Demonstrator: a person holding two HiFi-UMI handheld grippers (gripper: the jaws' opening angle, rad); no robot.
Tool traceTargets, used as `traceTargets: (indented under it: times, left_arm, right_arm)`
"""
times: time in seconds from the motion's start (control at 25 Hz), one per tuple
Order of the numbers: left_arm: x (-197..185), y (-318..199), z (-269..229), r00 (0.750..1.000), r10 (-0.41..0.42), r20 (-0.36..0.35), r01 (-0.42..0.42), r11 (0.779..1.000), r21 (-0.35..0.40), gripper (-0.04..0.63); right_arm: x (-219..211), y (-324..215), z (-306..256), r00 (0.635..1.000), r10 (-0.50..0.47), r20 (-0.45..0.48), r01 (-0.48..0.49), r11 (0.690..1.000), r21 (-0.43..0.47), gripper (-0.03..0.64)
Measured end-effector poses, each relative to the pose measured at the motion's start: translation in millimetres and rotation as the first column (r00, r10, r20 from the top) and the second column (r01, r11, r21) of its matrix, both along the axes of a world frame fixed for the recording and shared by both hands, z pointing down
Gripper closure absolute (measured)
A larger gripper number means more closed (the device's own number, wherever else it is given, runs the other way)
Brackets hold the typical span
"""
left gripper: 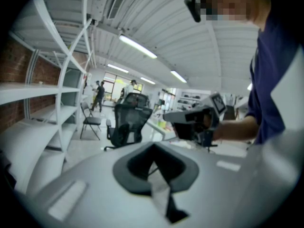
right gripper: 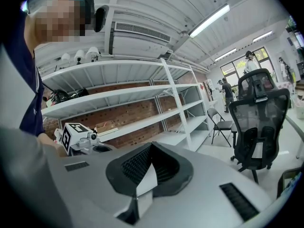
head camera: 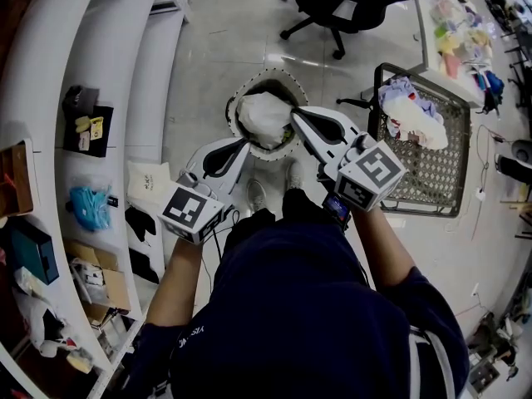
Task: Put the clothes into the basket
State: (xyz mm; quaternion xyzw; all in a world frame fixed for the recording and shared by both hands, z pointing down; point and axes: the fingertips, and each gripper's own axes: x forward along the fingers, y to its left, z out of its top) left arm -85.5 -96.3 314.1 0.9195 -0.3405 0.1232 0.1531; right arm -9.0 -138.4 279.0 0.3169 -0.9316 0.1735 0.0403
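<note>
A round fabric basket (head camera: 238, 128) stands on the floor ahead of my feet, with a white garment (head camera: 263, 110) bunched inside it. To its right a black wire cart (head camera: 440, 173) holds a heap of pale and lilac clothes (head camera: 409, 113). My left gripper (head camera: 243, 145) hangs over the basket's near left rim, jaws together and empty. My right gripper (head camera: 296, 115) reaches over the basket's right rim, also shut with nothing in it. Both point almost level. The right gripper (left gripper: 192, 120) shows in the left gripper view, and the left gripper's marker cube (right gripper: 75, 136) in the right gripper view.
White curved shelving (head camera: 100, 65) runs along the left with boxes, a blue bag (head camera: 87, 202) and small items. A black office chair (head camera: 349, 2) stands beyond the basket. A table (head camera: 453, 23) with colourful things sits at the top right. My shoes (head camera: 258, 196) are just behind the basket.
</note>
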Motion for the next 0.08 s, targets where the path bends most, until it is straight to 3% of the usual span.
traceTargets:
  times: [0.08]
  left_arm:
    - [-0.3, 1.8, 0.1, 1.0, -0.001, 0.003, 0.001, 1.0, 0.001, 0.591]
  right_arm:
    - [-0.1, 2.7, 1.3, 1.0, 0.0, -0.002, 0.0, 1.0, -0.003, 0.609]
